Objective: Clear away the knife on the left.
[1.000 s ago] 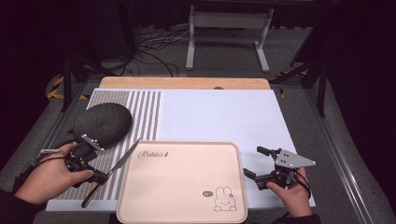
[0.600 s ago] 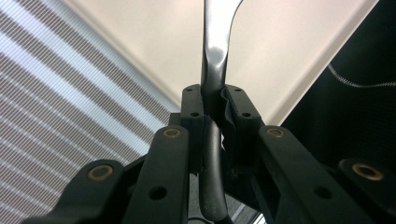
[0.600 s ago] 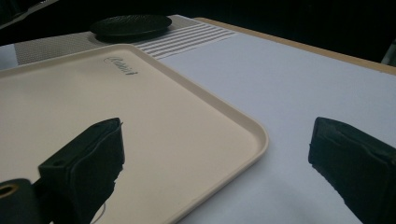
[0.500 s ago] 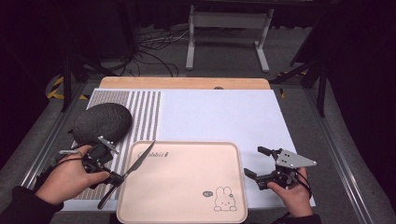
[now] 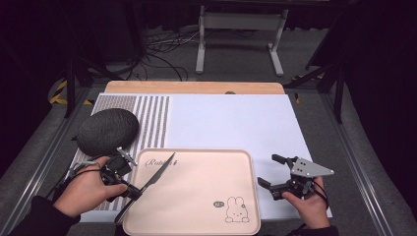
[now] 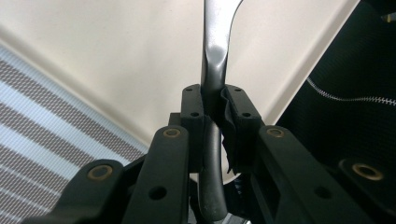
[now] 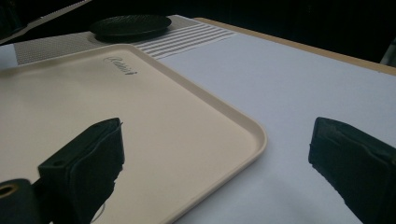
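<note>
My left gripper (image 5: 129,189) is shut on a dark metal knife (image 5: 158,170) near the table's front left. The blade slants up and right over the left part of the beige tray (image 5: 196,196); the handle end sticks out toward the front edge. In the left gripper view the knife (image 6: 215,51) runs straight up between the closed jaws of the left gripper (image 6: 215,107), with the tray (image 6: 116,56) behind it. My right gripper (image 5: 268,170) stands open just right of the tray, nothing between its fingers. In the right gripper view the tray's corner (image 7: 243,130) lies between the spread jaws of the right gripper (image 7: 215,154).
A dark oval pouch (image 5: 107,130) lies on the striped mat (image 5: 152,115) behind my left hand; the pouch (image 7: 130,25) appears far off in the right gripper view. White sheet (image 5: 231,123) covers the table's middle and right. A metal stand (image 5: 238,37) sits beyond the table.
My left gripper has carried the knife right and toward the front, from beside the pouch to the tray's left edge; the blade now lies over the tray. The right gripper has stayed still.
</note>
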A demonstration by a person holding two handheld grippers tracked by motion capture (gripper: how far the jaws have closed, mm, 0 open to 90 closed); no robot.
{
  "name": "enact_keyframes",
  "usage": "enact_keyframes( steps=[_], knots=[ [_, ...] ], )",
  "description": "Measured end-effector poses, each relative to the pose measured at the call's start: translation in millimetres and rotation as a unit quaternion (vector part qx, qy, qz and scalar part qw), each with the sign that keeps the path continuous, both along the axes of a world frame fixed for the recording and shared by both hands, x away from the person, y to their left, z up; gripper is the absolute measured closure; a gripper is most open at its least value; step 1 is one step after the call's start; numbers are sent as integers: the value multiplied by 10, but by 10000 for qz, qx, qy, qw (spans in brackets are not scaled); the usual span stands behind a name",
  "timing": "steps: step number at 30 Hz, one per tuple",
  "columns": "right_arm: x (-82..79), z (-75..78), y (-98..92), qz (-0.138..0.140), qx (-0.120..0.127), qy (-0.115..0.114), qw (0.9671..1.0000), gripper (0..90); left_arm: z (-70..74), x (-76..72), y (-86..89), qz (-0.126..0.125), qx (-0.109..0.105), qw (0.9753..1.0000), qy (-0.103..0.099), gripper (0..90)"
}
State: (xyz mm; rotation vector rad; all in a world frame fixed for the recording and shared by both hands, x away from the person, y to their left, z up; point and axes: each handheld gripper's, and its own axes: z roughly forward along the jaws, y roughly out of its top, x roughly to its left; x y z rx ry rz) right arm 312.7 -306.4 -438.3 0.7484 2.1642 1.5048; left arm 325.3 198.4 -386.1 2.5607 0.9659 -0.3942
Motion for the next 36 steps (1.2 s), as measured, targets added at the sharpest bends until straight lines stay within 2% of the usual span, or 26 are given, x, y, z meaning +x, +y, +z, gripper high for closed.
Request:
enact_keyframes(
  steps=[18, 26, 30, 36],
  knots=[
    [-1, -7, -10, 2, 16, 14, 10000, 41, -246, 37, -228, -62, -70, 9996, 275, 799],
    [-4, -4, -11, 2, 20, 9, 10000, 41, -350, 40, -258, -43, 15, 9994, 352, 799],
    [-2, -5, -8, 7, 34, 15, 10000, 41, -399, 46, -262, 11, 159, 9995, 269, 799],
    [-1, -4, -10, 1, 35, 9, 10000, 40, -430, 42, -273, 25, 239, 9994, 257, 798]
  ],
)
